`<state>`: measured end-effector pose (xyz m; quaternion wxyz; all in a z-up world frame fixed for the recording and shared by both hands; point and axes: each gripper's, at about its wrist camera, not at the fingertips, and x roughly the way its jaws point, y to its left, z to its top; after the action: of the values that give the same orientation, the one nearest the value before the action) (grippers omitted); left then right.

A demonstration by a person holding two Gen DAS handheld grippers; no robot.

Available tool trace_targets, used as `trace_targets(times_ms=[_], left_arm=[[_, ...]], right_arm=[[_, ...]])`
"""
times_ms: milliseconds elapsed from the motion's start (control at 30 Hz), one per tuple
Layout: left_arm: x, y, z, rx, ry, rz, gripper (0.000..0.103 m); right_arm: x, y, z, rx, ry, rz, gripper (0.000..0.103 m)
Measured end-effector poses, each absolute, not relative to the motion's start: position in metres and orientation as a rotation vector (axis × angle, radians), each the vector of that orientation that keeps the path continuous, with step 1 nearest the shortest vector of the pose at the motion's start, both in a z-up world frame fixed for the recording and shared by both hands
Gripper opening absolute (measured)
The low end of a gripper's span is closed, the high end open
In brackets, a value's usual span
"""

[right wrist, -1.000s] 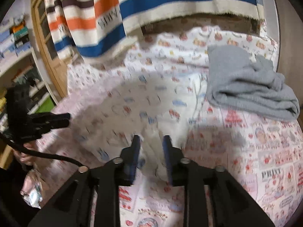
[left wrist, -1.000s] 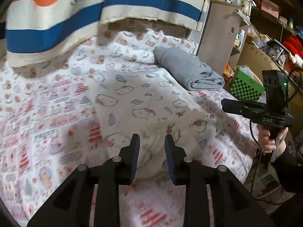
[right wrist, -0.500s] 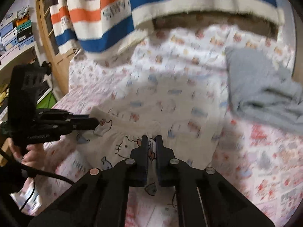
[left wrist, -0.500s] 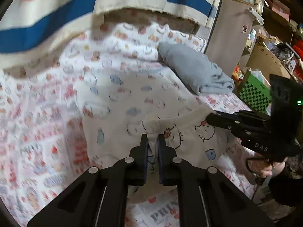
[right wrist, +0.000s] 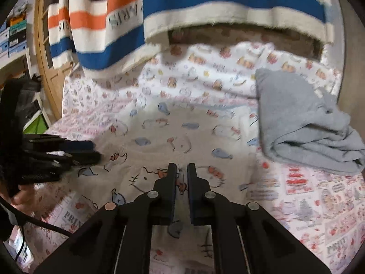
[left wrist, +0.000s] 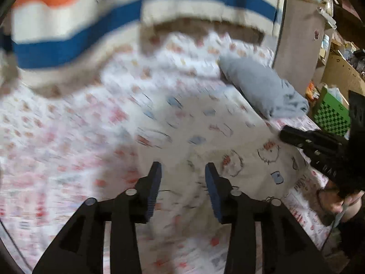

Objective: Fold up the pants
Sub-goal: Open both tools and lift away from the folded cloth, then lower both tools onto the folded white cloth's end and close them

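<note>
Cream pants with a cat and fish print point(right wrist: 173, 137) lie folded over on the patterned bedsheet point(right wrist: 308, 189); they also show in the blurred left wrist view point(left wrist: 228, 141). My left gripper point(left wrist: 183, 178) is open and empty just above the folded near edge. It appears at the left of the right wrist view point(right wrist: 75, 150), over the pants' left corner. My right gripper point(right wrist: 181, 178) is nearly shut on the folded edge of the pants. It appears at the right of the left wrist view point(left wrist: 294, 135).
A folded grey garment point(right wrist: 303, 123) lies on the bed to the right of the pants. A striped blanket point(right wrist: 182, 11) hangs over the far side. A wooden cabinet point(left wrist: 298, 45) and a green crate point(left wrist: 330, 114) stand beside the bed.
Both grippers carried the near edge of the pants forward, folding it over. My left gripper then opened and let go; my right gripper stays closed on the fabric.
</note>
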<state>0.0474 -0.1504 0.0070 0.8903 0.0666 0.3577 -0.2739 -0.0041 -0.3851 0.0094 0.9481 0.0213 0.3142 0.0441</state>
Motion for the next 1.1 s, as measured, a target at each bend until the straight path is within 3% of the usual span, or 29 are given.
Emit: trace_targets(times_ms=[33,100,133,300,667,800,1100], left_arm=[[0.041,-0.143,0.013,0.139,0.717,-0.546,0.043],[0.034,-0.130,0.020,0.133,0.695,-0.516,0.043],[0.031,-0.125,0.022,0.129,0.692,-0.505,0.043],[0.007,-0.113,0.015,0.139,0.705,-0.499,0.043],[-0.038,-0.157,-0.004,0.348,0.595,-0.656,0.039],[-0.005,-0.169,-0.020,0.263,0.746,-0.645,0.038],[0.013,-0.165,-0.031,0.242,0.801,-0.588,0.039]], right_arm=[[-0.008,-0.388,0.013,0.039,0.621,0.070,0.021],[-0.022,-0.397,0.023,0.039,0.573,0.030,0.056],[-0.032,-0.401,0.027,0.043,0.543,0.018,0.057],[-0.066,-0.404,0.039,0.042,0.532,0.067,0.057],[-0.084,-0.348,0.015,-0.270,0.638,0.229,0.056],[-0.068,-0.336,0.004,-0.327,0.649,0.250,0.051],[-0.039,-0.360,-0.016,-0.234,0.799,0.277,0.053]])
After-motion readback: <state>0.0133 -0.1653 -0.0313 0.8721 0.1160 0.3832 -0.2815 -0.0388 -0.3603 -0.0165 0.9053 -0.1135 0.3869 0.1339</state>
